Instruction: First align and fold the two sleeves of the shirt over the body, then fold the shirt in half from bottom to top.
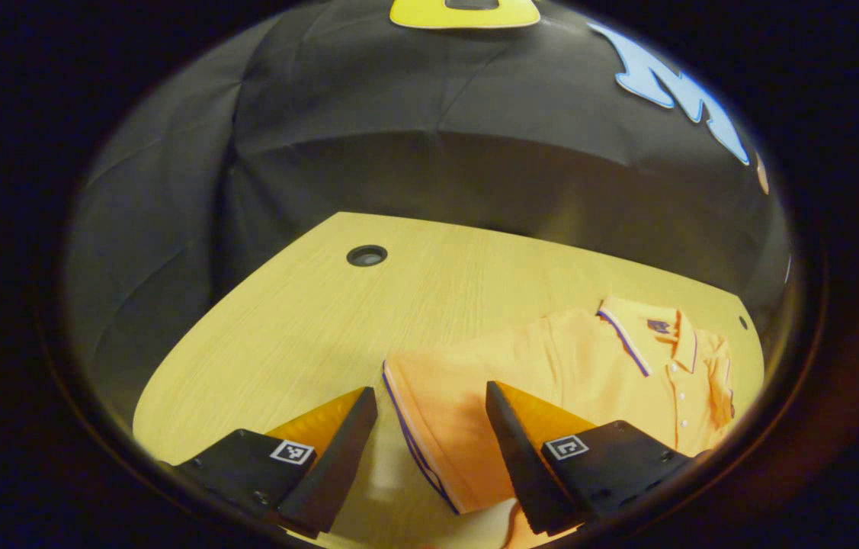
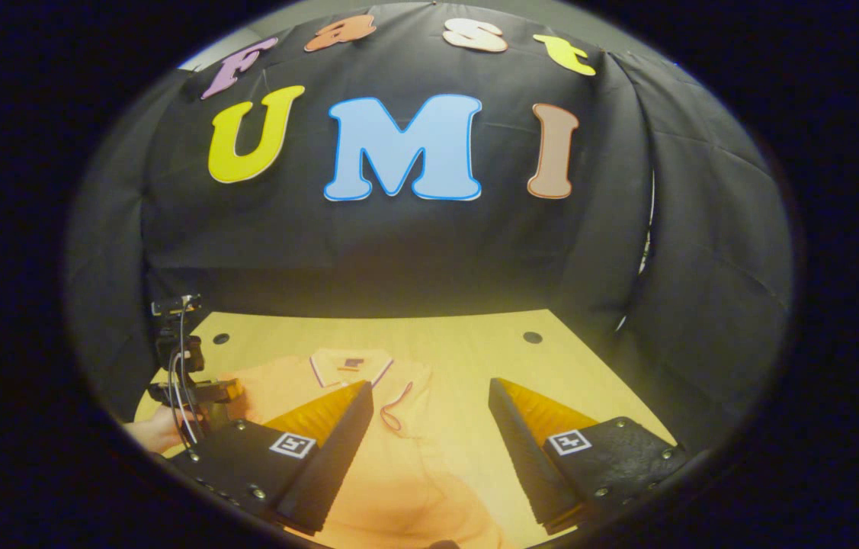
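Note:
An orange polo shirt lies flat on the yellow wooden table, its collar toward the far right in the left gripper view. One sleeve stretches out toward me, its dark-trimmed cuff edge lying between the fingers of my open left gripper, which hovers just above it. In the right gripper view the shirt runs under my open right gripper, the collar lies ahead, and a trimmed cuff rests beside it.
Round cable holes are set into the table near its far edge. The black cloth wall stands close behind the table. In the right gripper view a hand holds the other gripper's body with its cables at the left.

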Demonstrator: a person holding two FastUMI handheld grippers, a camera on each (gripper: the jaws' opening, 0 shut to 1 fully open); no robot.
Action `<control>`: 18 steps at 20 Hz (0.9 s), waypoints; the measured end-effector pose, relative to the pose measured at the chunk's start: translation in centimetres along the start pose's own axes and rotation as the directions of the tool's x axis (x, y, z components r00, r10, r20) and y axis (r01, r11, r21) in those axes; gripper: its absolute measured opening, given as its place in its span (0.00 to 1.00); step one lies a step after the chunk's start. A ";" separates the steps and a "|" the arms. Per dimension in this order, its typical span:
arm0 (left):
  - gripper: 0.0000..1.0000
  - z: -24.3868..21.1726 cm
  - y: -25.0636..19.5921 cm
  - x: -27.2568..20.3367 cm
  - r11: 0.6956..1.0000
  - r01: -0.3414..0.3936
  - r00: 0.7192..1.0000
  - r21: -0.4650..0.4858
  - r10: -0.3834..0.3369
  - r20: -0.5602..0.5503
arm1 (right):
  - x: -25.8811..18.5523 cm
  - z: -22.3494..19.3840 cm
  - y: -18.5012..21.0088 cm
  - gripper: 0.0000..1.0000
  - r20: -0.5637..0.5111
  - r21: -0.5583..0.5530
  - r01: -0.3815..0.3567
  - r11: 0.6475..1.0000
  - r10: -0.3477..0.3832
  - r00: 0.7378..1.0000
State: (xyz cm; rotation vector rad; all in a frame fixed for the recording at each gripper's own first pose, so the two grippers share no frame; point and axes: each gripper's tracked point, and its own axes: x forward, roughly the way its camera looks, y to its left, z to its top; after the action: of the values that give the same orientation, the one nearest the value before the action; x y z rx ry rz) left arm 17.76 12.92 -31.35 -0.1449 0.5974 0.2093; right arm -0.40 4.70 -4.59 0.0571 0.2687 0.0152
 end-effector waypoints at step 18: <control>0.06 0.7 -3.4 1.8 0.983 0.017 1.000 0.183 -0.015 -0.016 | -2.4 -1.4 -0.5 0.95 -0.003 0.062 0.002 0.998 -0.002 1.000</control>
State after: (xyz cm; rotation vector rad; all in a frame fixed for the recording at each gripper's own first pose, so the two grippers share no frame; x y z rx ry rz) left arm 20.38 10.08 -31.61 0.0270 0.6266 0.1370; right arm -3.04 4.20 -5.30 0.1185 0.2721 0.0050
